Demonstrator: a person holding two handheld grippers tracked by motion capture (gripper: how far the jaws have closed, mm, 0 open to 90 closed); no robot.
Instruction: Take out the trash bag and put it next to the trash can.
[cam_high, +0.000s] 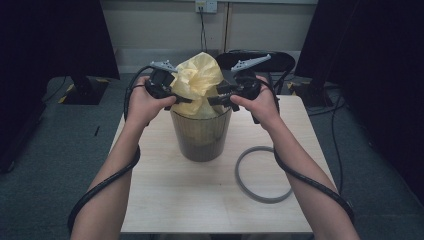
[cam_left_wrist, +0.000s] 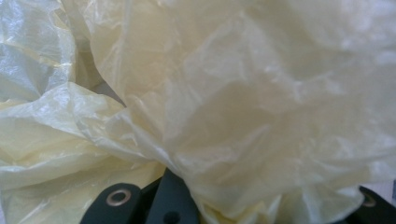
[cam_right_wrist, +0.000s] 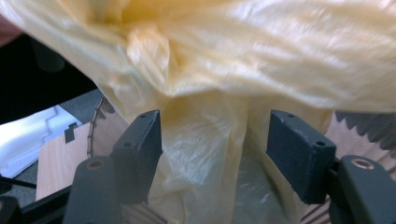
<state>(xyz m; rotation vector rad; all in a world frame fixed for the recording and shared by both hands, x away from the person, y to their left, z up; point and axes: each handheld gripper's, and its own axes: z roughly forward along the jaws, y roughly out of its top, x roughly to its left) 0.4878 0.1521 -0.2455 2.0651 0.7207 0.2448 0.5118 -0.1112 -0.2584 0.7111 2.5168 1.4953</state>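
Yellow plastic bag (cam_high: 197, 82) seen bunched and rising out of the top of a dark translucent bin (cam_high: 201, 137), lower part of the bag tucked inside it. Bin standing upright near the middle of the light wood surface (cam_high: 165, 200), towards its far edge. Left gripper (cam_high: 175, 99) held level at the left side of the bag, just above the bin's rim, fingers pressed together on a fold of the film; in the left gripper view crumpled bag film (cam_left_wrist: 243, 107) lying right over the finger bases, tips themselves buried in it. Right gripper (cam_high: 216, 99) held level at the right side of the bag, facing the left one across it. In the right gripper view fingers (cam_right_wrist: 140, 144) noted spread, a hanging neck of bag film (cam_right_wrist: 210, 154) between them but not pinched, film touching neither pad clearly. Grey ring (cam_high: 261, 174) lying flat on the surface to the right of the bin, apart from it, partly under the right forearm. Black cables trailing back from both grippers along the forearms. Grey three-cornered plates visible on top of both grippers. Dark chair seat beyond the far edge of the surface, behind the bag
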